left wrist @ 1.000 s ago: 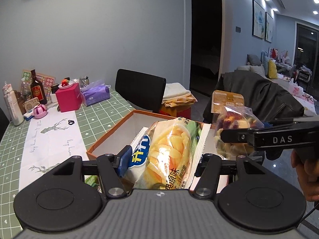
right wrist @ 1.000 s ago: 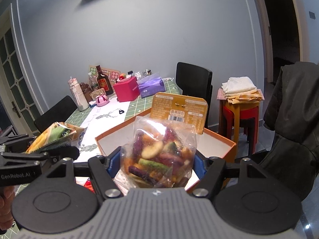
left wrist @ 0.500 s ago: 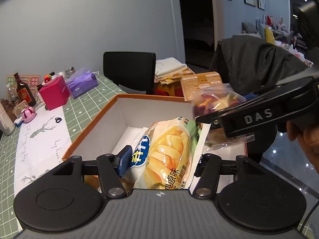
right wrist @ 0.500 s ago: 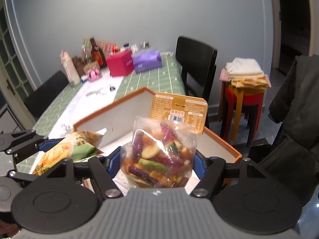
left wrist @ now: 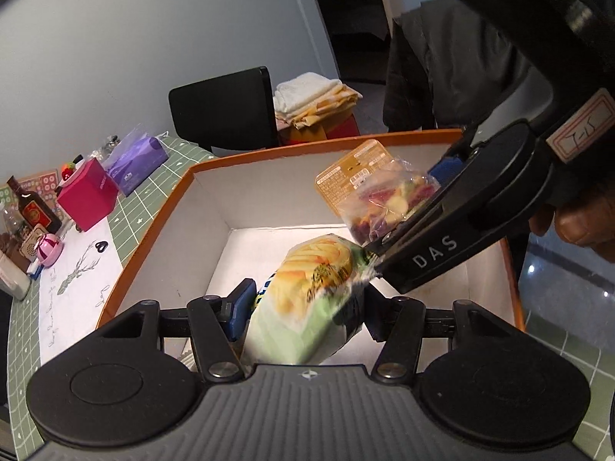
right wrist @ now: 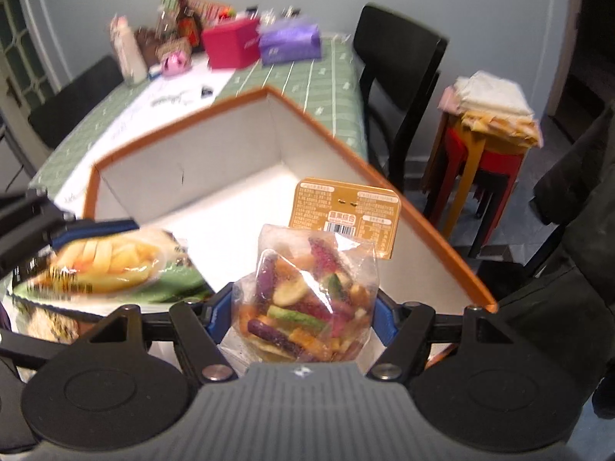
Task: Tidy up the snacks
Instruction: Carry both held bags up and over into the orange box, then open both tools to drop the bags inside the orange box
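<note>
Over box (left wrist: 161, 207) | left tongs (left wrist: 303, 307) clamp chip bag (left wrist: 307, 299) | right tongs (right wrist: 303, 311) clamp veggie-crisp bag (right wrist: 307, 299)

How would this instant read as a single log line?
left gripper: shut on green chip bag | right gripper: shut on clear mixed-crisps bag | both over orange-rimmed white box

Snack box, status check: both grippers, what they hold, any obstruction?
Left gripper shut on chip bag. Right gripper shut on veggie-crisp bag. Both over orange-rimmed box; its visible floor bare.
</note>
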### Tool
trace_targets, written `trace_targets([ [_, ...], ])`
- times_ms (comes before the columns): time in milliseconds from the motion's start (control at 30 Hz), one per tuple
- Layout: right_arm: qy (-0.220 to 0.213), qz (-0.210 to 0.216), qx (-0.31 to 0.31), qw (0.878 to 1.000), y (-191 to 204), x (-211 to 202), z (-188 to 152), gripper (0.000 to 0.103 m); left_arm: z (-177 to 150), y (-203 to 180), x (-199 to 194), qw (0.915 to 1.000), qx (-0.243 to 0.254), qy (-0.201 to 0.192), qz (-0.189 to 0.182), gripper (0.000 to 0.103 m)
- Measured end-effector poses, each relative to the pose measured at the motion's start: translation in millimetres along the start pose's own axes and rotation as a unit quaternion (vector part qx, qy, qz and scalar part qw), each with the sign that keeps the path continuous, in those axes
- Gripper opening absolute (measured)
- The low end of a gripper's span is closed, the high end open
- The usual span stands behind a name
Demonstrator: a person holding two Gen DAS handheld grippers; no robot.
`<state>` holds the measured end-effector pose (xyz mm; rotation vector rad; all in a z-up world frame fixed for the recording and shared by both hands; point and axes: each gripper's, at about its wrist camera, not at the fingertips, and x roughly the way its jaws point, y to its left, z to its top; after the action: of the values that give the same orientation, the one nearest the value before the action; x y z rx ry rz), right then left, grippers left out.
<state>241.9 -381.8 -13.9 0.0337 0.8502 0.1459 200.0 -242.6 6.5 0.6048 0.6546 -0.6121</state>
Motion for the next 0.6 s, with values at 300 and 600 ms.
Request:
trace_targets([
  [300, 0.043, -0.013, -0.081, 0.996, 2, 11, 5, 0.069, 2, -1, 22, 0.999, 0.0, 0.036, -0.027, 0.063],
  [600, 0.056, -0.038, -0.126, 0.99, 11, 15, -1, 0.071, -5, -6, 34, 0.9979, 0.006, 0.053, -0.037, 0.065],
])
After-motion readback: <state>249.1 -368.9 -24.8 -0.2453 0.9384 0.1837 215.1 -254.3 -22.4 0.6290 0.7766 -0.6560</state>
